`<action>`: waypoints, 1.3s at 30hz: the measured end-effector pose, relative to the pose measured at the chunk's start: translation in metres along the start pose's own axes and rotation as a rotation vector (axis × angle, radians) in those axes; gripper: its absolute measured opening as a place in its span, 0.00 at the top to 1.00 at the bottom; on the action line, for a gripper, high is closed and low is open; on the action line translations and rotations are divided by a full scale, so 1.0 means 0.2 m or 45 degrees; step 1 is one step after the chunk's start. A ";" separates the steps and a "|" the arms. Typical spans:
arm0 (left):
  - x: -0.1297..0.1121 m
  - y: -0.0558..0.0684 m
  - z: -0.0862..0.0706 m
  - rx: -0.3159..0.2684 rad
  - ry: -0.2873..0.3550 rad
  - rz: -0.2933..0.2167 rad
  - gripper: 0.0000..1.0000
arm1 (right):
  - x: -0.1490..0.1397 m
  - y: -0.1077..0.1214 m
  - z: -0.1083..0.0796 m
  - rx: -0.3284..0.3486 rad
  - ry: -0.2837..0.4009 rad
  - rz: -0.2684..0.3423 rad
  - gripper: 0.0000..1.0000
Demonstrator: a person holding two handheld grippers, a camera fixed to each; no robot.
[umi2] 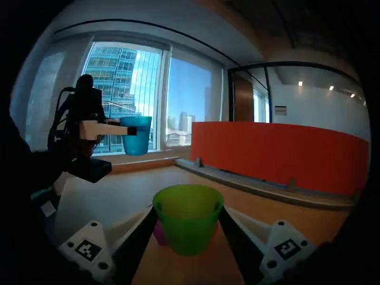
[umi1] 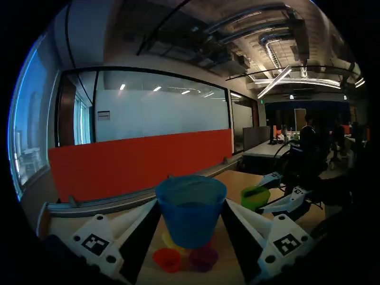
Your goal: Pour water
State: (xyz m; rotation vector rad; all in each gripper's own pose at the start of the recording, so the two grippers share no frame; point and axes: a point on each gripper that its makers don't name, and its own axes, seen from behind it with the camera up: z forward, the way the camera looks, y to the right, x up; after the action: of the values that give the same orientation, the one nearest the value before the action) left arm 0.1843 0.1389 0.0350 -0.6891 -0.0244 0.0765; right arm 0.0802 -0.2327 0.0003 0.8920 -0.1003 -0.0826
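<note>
Above the bench (umi2: 118,190), the left hand-held gripper (umi1: 191,205) pinches a blue cup (umi1: 191,218) mid-wall, likely thin, flexible and water-heavy, while the right hand-held gripper (umi2: 188,214) pinches a green cup (umi2: 188,228) likewise.

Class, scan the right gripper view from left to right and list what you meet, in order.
left gripper → blue cup that it holds → green cup → red partition
</note>
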 end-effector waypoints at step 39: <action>0.19 0.07 -0.01 0.042 0.051 0.445 0.17 | 0.02 -0.46 0.19 0.272 0.016 -0.008 0.10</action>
State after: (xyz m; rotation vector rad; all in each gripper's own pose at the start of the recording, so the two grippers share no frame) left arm 0.2213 0.1514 0.0243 -0.6563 0.1359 0.3982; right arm 0.0761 -0.3207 -0.0469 1.1063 -0.0956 -0.0724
